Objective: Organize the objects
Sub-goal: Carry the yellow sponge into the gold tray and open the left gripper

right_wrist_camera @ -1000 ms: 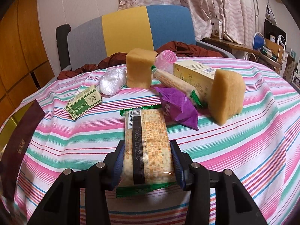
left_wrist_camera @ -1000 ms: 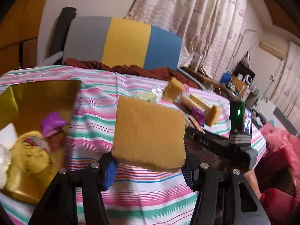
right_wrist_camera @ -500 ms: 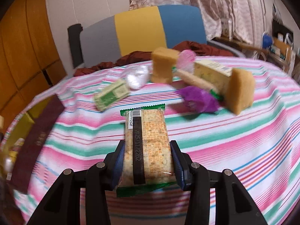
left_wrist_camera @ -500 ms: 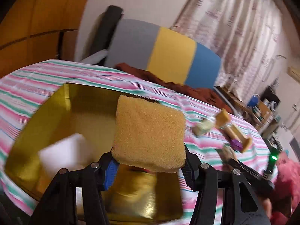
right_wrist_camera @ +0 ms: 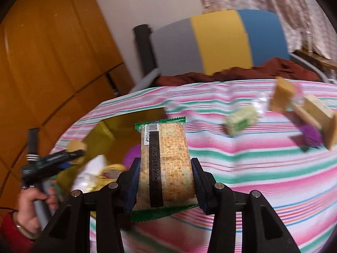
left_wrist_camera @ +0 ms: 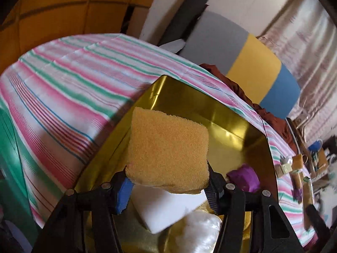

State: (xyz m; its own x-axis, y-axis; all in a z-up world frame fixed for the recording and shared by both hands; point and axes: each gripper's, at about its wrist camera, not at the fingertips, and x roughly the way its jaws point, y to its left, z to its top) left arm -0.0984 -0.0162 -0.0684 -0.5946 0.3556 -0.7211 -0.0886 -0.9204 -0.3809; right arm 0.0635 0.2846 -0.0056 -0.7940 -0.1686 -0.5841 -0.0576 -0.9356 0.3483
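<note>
My left gripper [left_wrist_camera: 167, 186] is shut on a yellow sponge [left_wrist_camera: 168, 151], held over the gold box [left_wrist_camera: 242, 116]. Inside that box lie a white block [left_wrist_camera: 166, 208], a purple wrapped item [left_wrist_camera: 244, 177] and a white plastic bundle [left_wrist_camera: 202, 234]. My right gripper [right_wrist_camera: 165, 186] is shut on a cracker packet [right_wrist_camera: 166, 164] with green ends, held above the striped tablecloth [right_wrist_camera: 263, 168] near the box's right side. In the right wrist view the gold box [right_wrist_camera: 105, 132] is at the left, with the left gripper [right_wrist_camera: 69, 155] and the hand [right_wrist_camera: 31, 208] holding it over the box.
Further right on the cloth lie a green packet [right_wrist_camera: 242, 120], sponges [right_wrist_camera: 282, 97], a cream carton [right_wrist_camera: 318, 109] and a purple wrapper [right_wrist_camera: 309, 135]. A grey, yellow and blue chair back [right_wrist_camera: 219, 42] stands behind the table. Wooden cabinets [right_wrist_camera: 42, 63] fill the left.
The left gripper carried the sponge leftwards from over the cloth to above the gold box. The right gripper lifted the cracker packet and swung left, bringing the box into its view.
</note>
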